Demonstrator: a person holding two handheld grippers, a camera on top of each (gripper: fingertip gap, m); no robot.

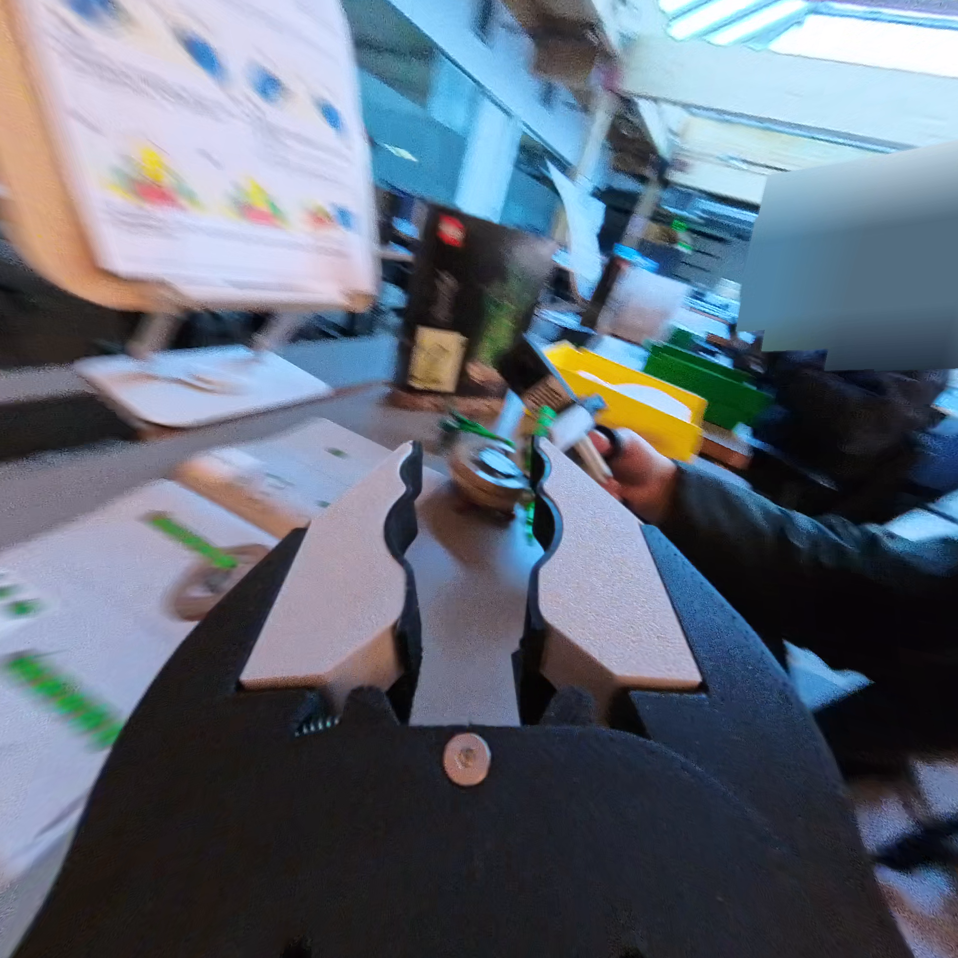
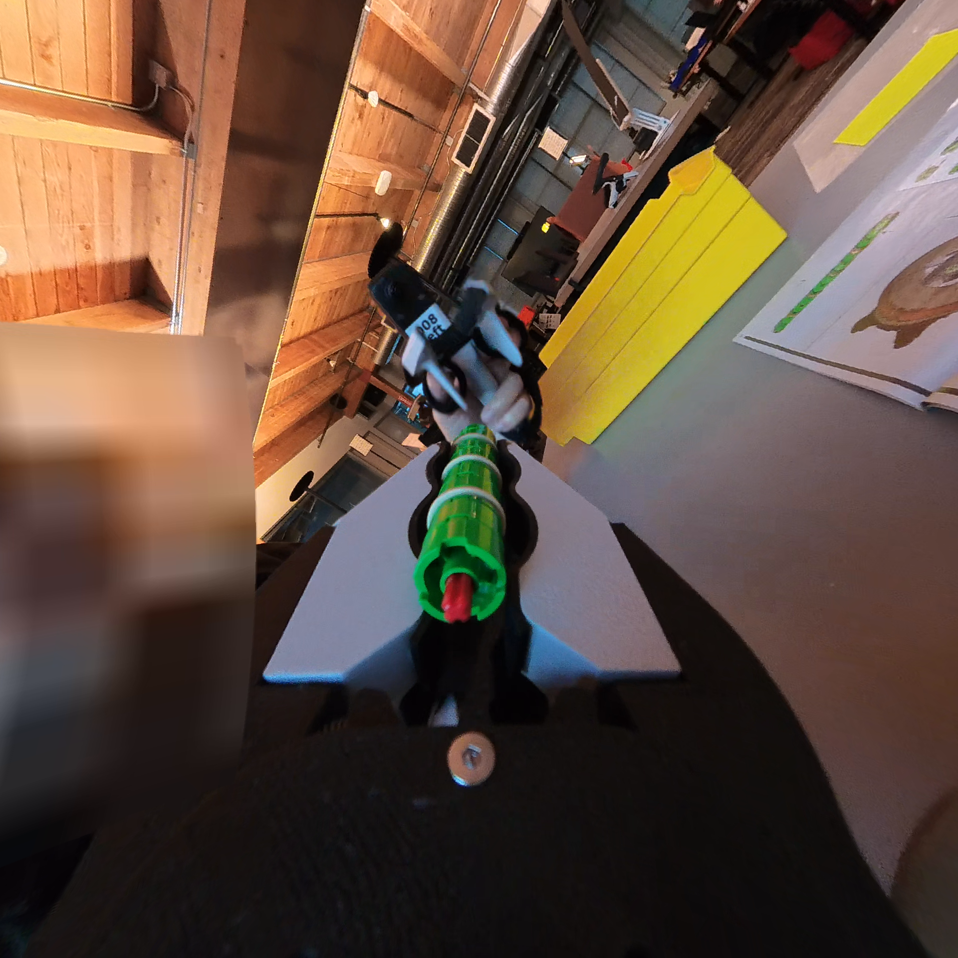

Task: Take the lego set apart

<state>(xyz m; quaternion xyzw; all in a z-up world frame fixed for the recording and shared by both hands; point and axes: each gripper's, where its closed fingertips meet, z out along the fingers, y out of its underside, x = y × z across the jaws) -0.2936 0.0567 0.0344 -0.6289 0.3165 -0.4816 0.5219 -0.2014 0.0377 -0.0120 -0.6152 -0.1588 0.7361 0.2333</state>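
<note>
One green lego stalk [image 2: 466, 523] between right gripper [image 2: 469, 456] fingers

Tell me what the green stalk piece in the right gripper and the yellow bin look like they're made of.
The green stalk, clamped in the right gripper, looks like glossy, see-through plastic: light passes through its ringed segments, and a red plastic-looking axle pokes from its end. The yellow bin looks like opaque moulded plastic with a smooth, slightly satin face and stepped ridges.

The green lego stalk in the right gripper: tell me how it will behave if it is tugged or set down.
The green stalk looks stiff, with a red axle through stacked round segments, so it probably resists bending. The segments may slide off if tugged endwise. Being cylindrical, it would likely roll once laid on the grey table. The right gripper is shut on it.
</note>
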